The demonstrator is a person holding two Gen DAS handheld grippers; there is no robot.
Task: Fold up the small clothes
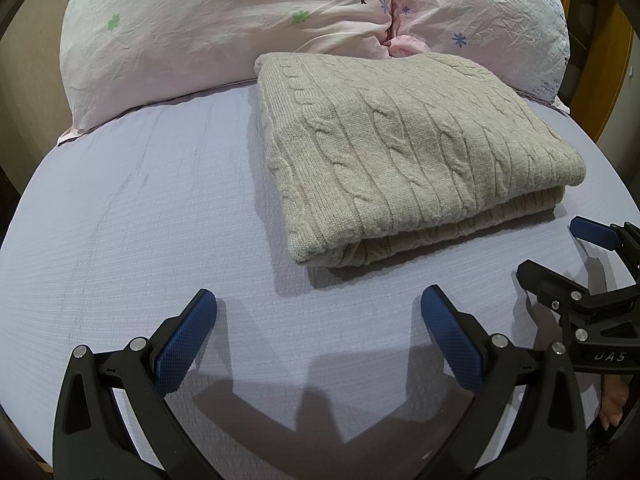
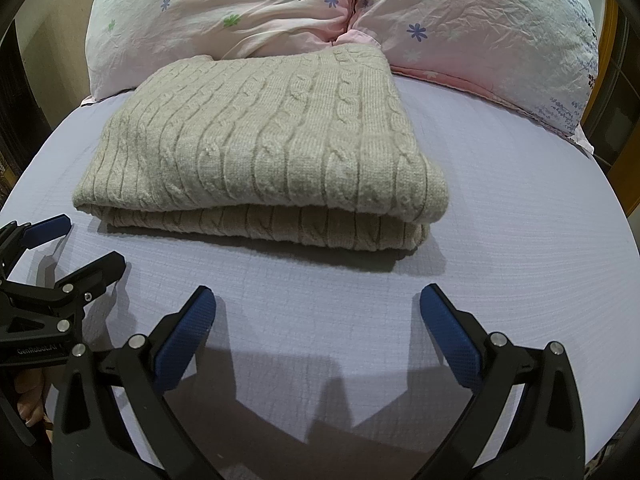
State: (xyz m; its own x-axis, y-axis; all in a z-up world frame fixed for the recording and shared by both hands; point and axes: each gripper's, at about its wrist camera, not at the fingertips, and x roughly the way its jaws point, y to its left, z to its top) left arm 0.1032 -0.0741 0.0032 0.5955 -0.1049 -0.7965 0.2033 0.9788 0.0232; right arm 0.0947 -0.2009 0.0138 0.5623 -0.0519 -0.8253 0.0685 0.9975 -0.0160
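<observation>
A beige cable-knit sweater [image 1: 404,152] lies folded into a thick rectangle on the pale lilac bed sheet [image 1: 140,216]; it also shows in the right wrist view [image 2: 260,152]. My left gripper [image 1: 319,306] is open and empty, a short way in front of the sweater's near edge. My right gripper [image 2: 318,306] is open and empty, also in front of the sweater. The right gripper shows at the right edge of the left wrist view [image 1: 560,252], and the left gripper at the left edge of the right wrist view [image 2: 80,240], both open beside the sweater's corners.
Two pink floral pillows [image 1: 224,28] [image 2: 480,32] lie behind the sweater at the head of the bed. A wooden bed frame [image 1: 616,80] runs along the right side. A bare stretch of sheet [image 2: 520,220] lies to the right of the sweater.
</observation>
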